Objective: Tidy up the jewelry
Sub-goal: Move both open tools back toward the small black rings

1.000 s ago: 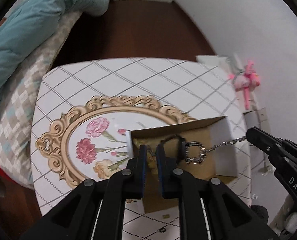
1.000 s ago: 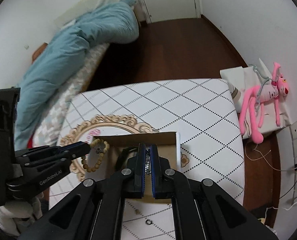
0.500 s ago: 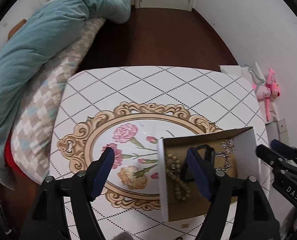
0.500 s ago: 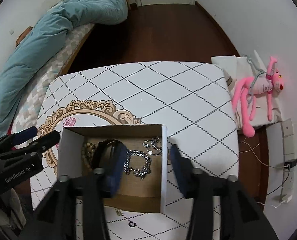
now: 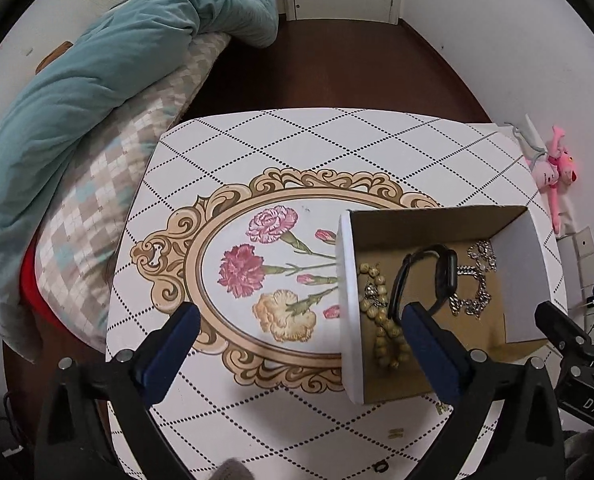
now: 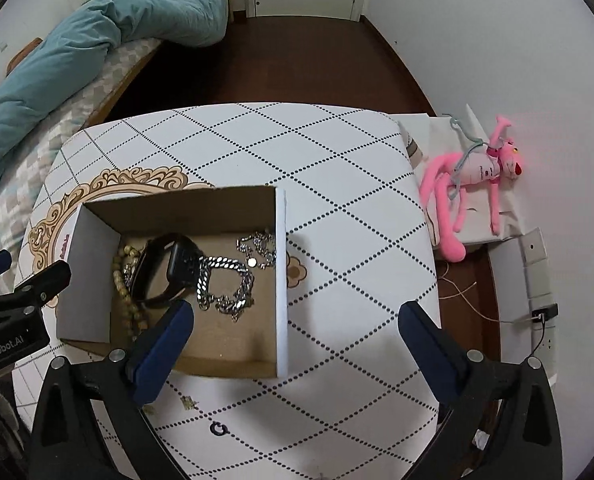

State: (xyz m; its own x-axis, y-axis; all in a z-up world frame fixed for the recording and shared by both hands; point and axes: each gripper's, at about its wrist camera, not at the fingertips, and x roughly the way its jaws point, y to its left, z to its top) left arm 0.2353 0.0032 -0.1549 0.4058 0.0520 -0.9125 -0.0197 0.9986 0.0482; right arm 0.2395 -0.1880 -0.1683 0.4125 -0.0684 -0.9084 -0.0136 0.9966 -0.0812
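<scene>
Right wrist view: box (image 6: 282,280) at nine o'clock held beads (image 6: 118,276), watch (image 6: 165,268), chain (image 6: 225,280); both my grippers (image 6: 295,330) (image 5: 299,334) gaped wide, empty; job looked nearly done.

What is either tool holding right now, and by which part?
Nothing. The left tool and right tool are both open and empty; the beaded bracelet, watch and chain lie in the box.

box (image 6: 282,280) walls block sideways entry | top open | table (image 6: 297,148) beyond box bare | small ring (image 6: 217,428) near front edge
</scene>
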